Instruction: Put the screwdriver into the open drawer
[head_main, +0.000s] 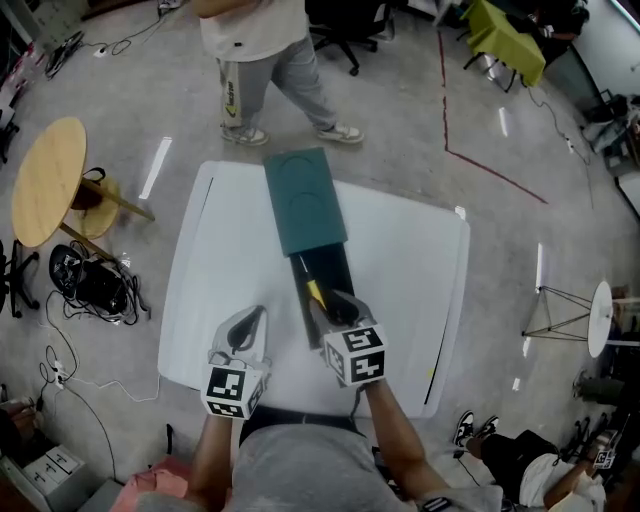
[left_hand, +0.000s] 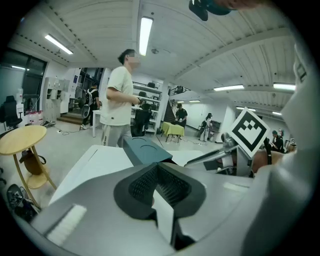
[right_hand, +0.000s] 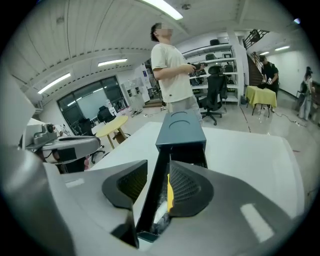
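Observation:
A dark teal cabinet (head_main: 305, 200) stands on the white table (head_main: 410, 270), and its black drawer (head_main: 336, 268) is pulled out toward me. The yellow-handled screwdriver (head_main: 316, 293) lies inside that drawer. My right gripper (head_main: 335, 305) hovers just above the drawer's near end, open, with nothing between its pads. In the right gripper view the screwdriver (right_hand: 170, 192) shows below, beside the right pad, and my right gripper (right_hand: 152, 185) frames the drawer's side wall (right_hand: 150, 195). My left gripper (head_main: 255, 325) hangs over bare table left of the drawer, shut and empty; the left gripper view shows my left gripper (left_hand: 159, 180) with its pads together.
A person (head_main: 262, 60) walks past the table's far edge. A round wooden side table (head_main: 45, 180) and a bag with cables (head_main: 90, 280) are on the floor at the left. A thin stand (head_main: 598, 318) is at the right. Someone's shoes (head_main: 470, 428) are near the table's right corner.

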